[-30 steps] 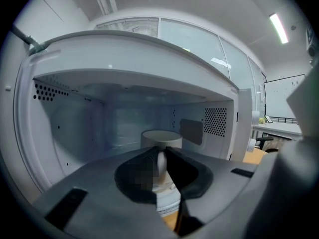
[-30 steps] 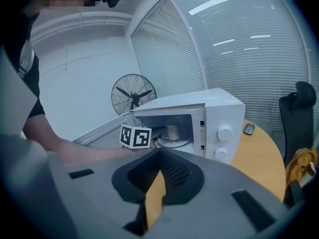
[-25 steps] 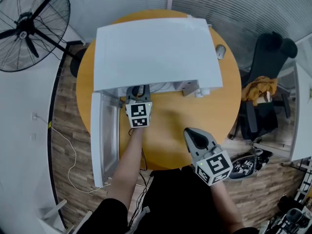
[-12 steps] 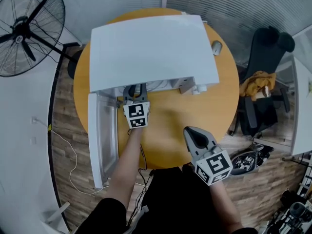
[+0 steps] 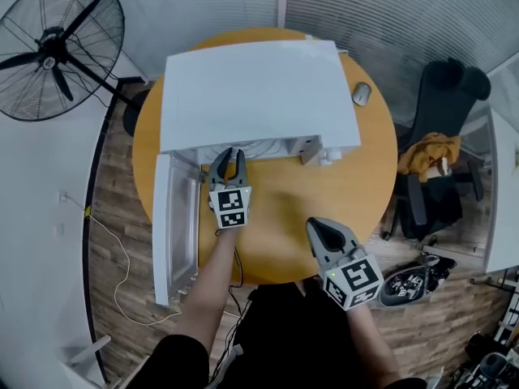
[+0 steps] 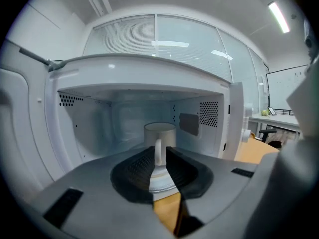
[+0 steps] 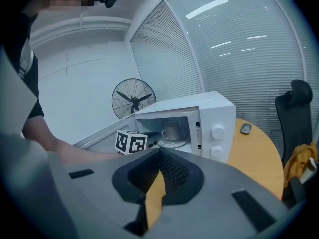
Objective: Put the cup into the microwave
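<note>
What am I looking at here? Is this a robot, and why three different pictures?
No robot: a person holds a tool with two fingers in each hand. The head view looks down from a camera on their head; the other two views come from cameras riding on each tool. On the round table stands a white microwave, its door open, with a cup inside. The left gripper is open and empty in front of the opening; the right gripper is shut on nothing. A computer mouse lies beside the microwave.
</note>
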Motion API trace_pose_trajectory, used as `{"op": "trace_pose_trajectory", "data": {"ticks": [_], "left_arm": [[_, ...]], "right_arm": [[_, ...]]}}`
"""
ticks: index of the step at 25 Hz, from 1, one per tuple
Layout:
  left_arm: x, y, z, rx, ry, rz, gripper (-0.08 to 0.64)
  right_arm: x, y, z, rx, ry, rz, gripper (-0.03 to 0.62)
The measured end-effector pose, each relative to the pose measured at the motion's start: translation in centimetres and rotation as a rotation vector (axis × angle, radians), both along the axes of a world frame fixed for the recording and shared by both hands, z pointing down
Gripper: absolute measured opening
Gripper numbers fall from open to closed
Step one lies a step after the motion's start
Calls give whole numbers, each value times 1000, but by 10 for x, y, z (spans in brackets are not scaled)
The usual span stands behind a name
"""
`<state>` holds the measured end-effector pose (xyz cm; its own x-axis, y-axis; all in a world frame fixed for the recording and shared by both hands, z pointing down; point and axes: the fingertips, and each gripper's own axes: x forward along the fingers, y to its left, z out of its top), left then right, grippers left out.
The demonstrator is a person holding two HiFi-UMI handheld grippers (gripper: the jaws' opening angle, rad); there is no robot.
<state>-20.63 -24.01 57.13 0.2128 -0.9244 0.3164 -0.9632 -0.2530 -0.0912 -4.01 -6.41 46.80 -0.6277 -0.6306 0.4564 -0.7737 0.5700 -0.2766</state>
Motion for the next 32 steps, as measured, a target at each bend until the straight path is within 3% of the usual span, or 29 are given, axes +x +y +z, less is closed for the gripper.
{"op": "trace_pose_trajectory", "data": {"ticks": [19, 32], "left_arm": [[47, 109, -45, 3, -60, -82, 51], [127, 207, -95, 74, -34, -79, 33]], "right_arm": [[64, 52, -23, 68, -89, -101, 9], [117, 94, -36, 124, -123, -161, 9]]}}
